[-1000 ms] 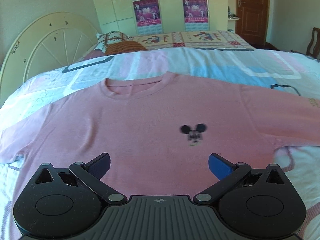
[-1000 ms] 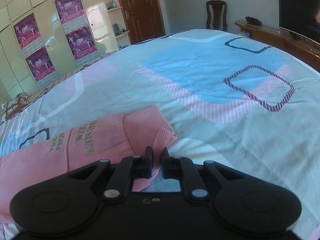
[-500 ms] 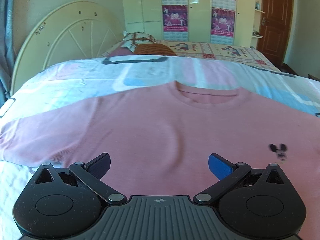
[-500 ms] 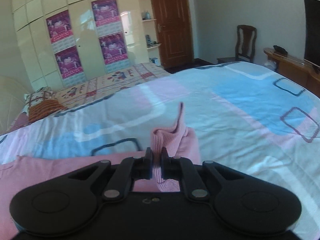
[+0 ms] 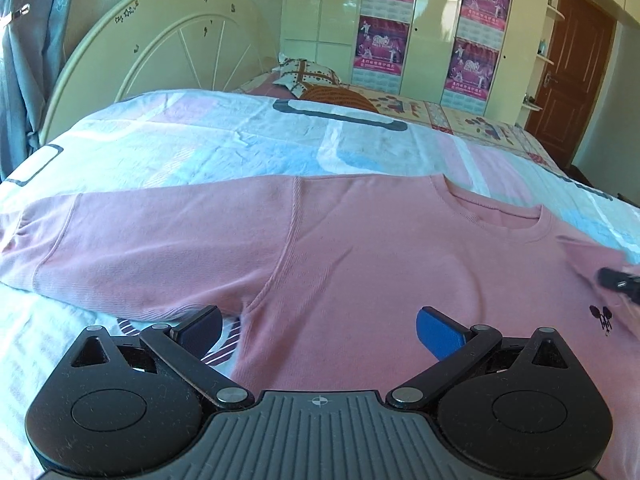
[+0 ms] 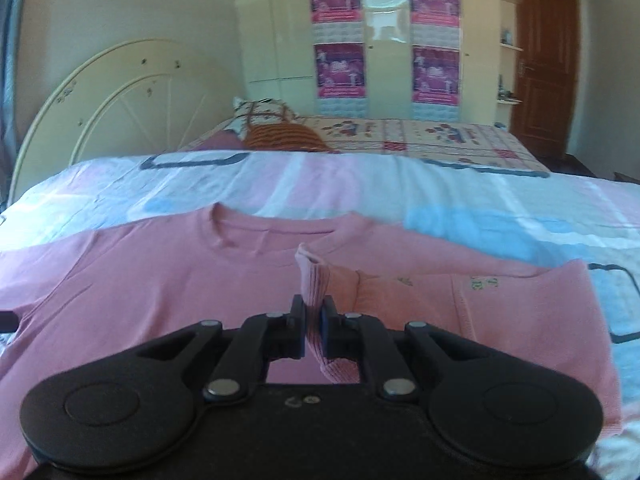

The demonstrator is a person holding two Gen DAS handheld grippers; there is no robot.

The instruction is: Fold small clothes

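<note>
Here, right tool (image 6: 314,320) pinching sweater (image 5: 360,248) cuff (image 6: 314,280); left tool (image 5: 320,326) wide, bare bedspread (image 5: 240,148) beyond.

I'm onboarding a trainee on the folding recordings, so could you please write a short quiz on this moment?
1. True or false: the left tongs are clamped on the pink sweater.
2. What do the right tongs hold? A) the cuff of a sleeve B) the collar C) the bedsheet
3. Fill in: the other sleeve lies flat on the ____.

Key: 1. False; they stand open above it. 2. A. 3. bed.
</note>
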